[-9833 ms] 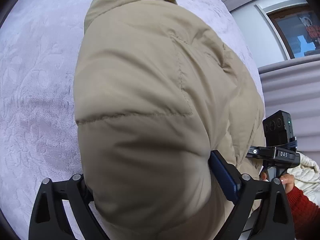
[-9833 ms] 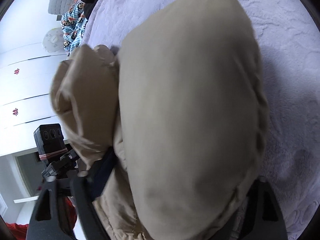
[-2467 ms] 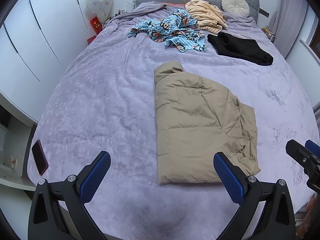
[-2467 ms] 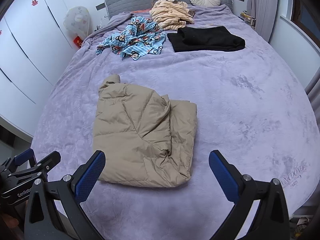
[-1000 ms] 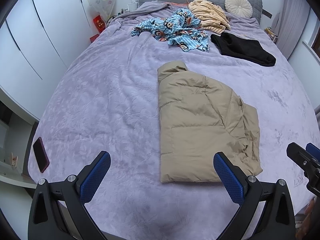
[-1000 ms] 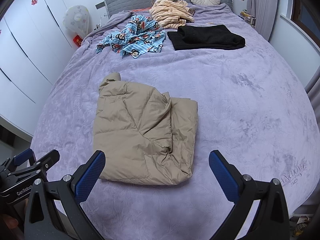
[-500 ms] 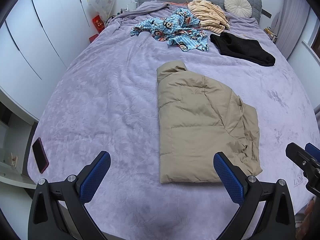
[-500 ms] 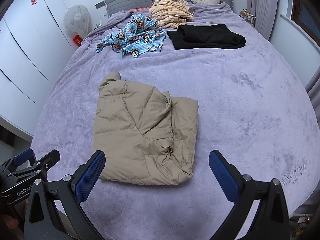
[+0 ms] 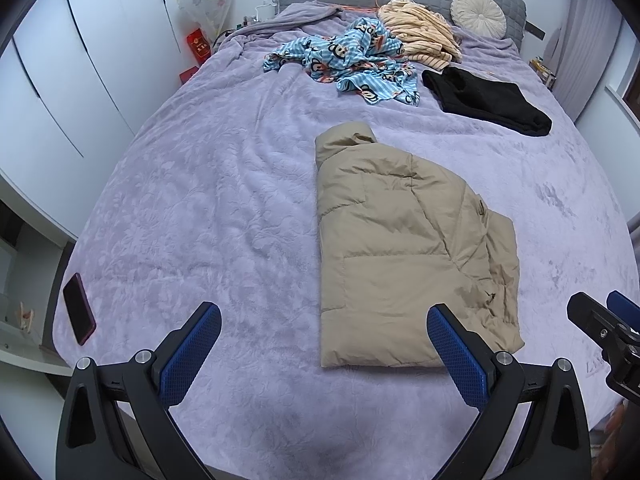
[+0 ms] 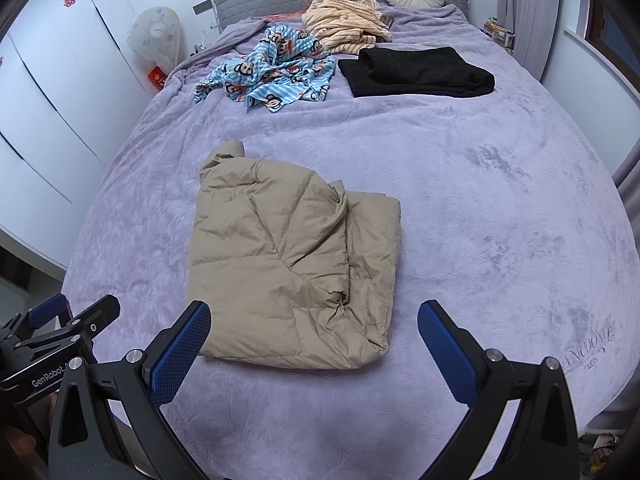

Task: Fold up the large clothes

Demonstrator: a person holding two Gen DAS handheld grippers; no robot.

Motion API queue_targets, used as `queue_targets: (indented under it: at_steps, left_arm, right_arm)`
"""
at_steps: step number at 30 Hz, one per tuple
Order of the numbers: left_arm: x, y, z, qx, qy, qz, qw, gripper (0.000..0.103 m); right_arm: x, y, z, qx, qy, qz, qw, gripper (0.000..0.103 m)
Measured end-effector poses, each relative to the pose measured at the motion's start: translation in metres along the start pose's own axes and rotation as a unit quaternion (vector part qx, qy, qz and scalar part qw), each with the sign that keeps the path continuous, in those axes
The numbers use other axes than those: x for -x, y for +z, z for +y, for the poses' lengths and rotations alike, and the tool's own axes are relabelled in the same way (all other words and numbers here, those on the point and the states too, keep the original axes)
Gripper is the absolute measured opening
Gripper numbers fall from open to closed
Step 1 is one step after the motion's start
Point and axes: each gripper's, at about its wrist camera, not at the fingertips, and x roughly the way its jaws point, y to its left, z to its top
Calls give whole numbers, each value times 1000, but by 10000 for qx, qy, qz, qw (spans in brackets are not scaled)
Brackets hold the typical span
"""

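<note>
Both grippers are off the garment now. Our left gripper sits with its jaws spread wide and nothing between them, pulled back over the foot of the bed; our right gripper is likewise splayed and empty, held just beside it. About ten seconds ago both views were filled with tan fabric and we had the jacket clamped mid-fold. Since then we let go and backed away, and over the last couple of seconds nothing on the bed has shifted.

Tan puffer jacket lies flat in the near middle of the purple bedspread as a rough rectangle, collar toward the headboard, one side doubled over so a looser, wrinkled layer runs along its right edge. It holds its shape with no one touching it.

We judge this fold as done, or close to done; the right edge is a bit bunchy and could take one tidy-up press. Next likely targets sit well apart near the headboard: blue monkey-print garment, striped peach garment, black garment, which already looks folded. Phone lies at the left bed edge.
</note>
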Motion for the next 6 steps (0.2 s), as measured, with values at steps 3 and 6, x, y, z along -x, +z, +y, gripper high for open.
queue_targets:
  at_steps: [3, 6]
  left_arm:
    - [1, -1, -1, 15, 13, -33, 10000, 103]
    - [1, -2, -2, 20, 15, -32, 10000, 103]
  right_arm:
    - [0, 1, 1, -21, 0, -5, 10000, 103]
    - [0, 0, 1, -23, -4, -1, 10000, 103]
